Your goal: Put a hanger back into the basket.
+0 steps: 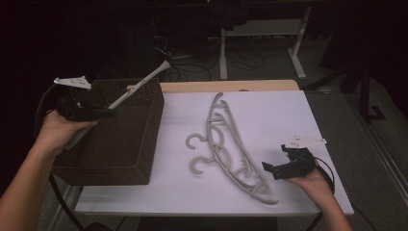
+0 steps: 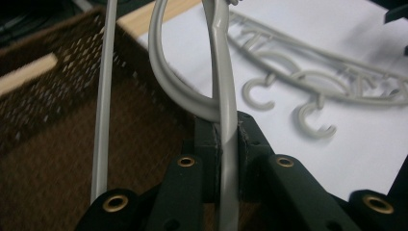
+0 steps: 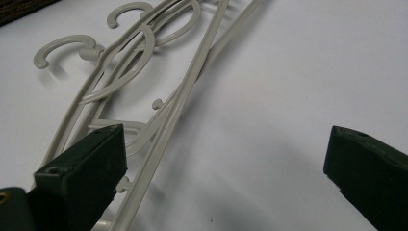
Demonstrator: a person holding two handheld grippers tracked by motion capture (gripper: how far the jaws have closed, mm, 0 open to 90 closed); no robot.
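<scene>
High view shows a grey plastic hanger [image 1: 137, 89] slanting over the brown wicker basket [image 1: 139, 163], one end poking past the far rim — carried there, I judge, to be dropped in. The left gripper [image 1: 103, 113] has its jaws pinched tight on the hanger's bar, which runs between the pads [image 2: 208, 144] beside the hook. Two more hangers [image 1: 235, 154] lie overlapped on the white table [image 1: 288, 115]; the right gripper [image 1: 270, 169] rests beside them, jaws spread wide and empty — likely waiting its turn.
</scene>
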